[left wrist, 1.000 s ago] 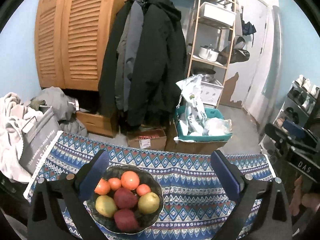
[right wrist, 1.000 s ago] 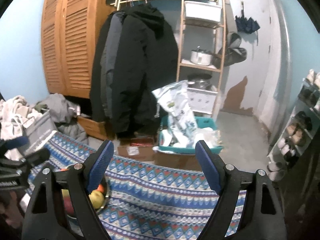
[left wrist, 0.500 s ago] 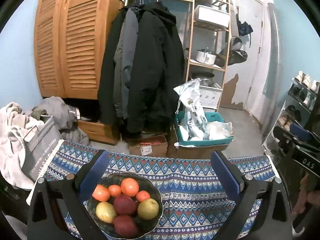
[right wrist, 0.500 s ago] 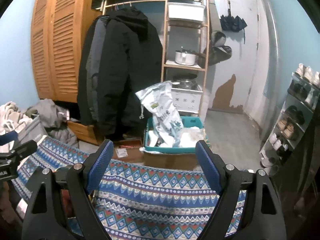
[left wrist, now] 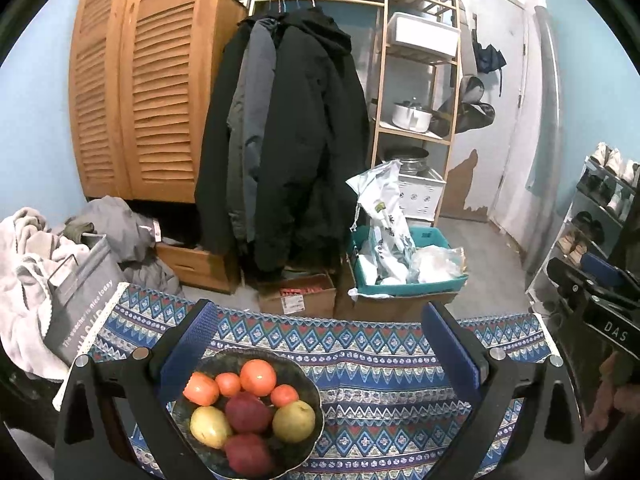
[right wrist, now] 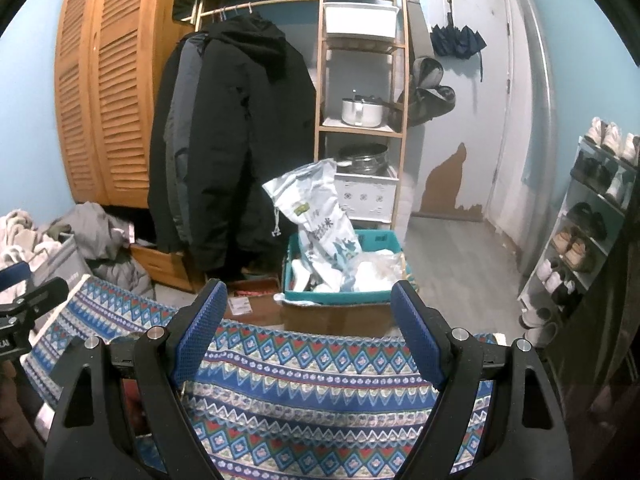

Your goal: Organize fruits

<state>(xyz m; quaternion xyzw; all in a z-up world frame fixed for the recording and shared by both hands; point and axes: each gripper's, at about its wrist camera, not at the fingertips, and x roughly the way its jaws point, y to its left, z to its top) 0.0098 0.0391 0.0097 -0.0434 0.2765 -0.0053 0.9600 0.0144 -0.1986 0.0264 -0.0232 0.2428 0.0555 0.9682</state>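
A dark bowl (left wrist: 310,384) sits on the patterned blue tablecloth (left wrist: 380,360) and holds several fruits: orange-red ones at the back (left wrist: 258,377), two yellow-green pears (left wrist: 294,421) and two dark red fruits (left wrist: 247,412). My left gripper (left wrist: 318,344) is open and empty above the table, its left finger beside the bowl. My right gripper (right wrist: 306,324) is open and empty over the cloth (right wrist: 320,392); the bowl is hidden behind its left finger. The right gripper also shows at the right edge of the left wrist view (left wrist: 592,284).
Beyond the table edge stand a cardboard box (left wrist: 298,300), a teal bin with bags (left wrist: 404,268), hanging coats (left wrist: 288,140), a wooden shelf rack (left wrist: 416,80) and a shoe rack (left wrist: 600,216). Laundry and a grey bag (left wrist: 76,300) lie at left.
Both grippers have tilted up and drawn back a little. The fruit bowl has dropped out of the right wrist view behind its left finger. Both stay open.
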